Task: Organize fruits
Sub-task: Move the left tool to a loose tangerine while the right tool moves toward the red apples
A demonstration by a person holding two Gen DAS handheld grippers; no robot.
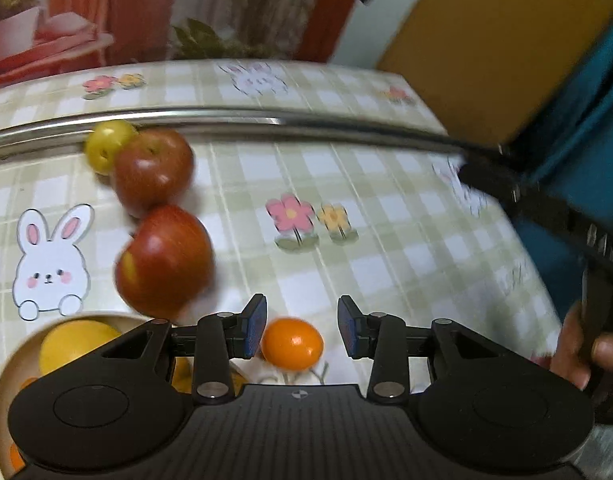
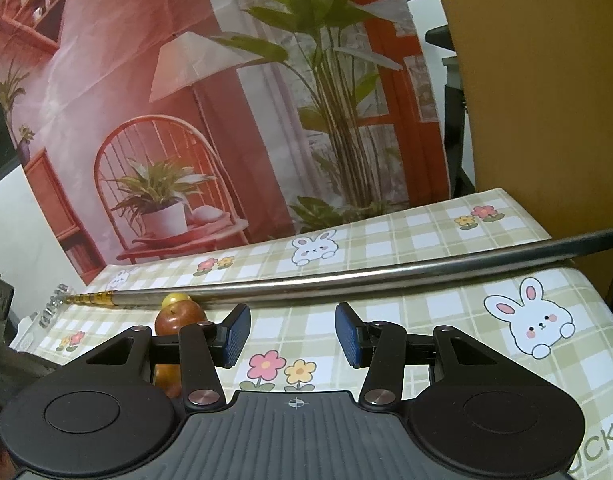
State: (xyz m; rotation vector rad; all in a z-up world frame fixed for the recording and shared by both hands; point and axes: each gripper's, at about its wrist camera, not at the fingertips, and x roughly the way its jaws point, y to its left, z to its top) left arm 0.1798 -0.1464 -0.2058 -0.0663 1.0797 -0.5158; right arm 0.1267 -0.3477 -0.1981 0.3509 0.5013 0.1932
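I hold the left claw (image 1: pixel 302 326) wide, the orange (image 1: pixel 292 344) lying just ahead between its pads, nearer than the right claw (image 2: pixel 292 334), also wide.

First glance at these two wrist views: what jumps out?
In the left wrist view, two red apples lie in a line with a small yellow fruit against a long metal rod that crosses the bunny-print tablecloth. A small orange sits just ahead of the open left gripper, and a bowl with yellow fruit is at lower left. The right gripper is open over bare cloth.
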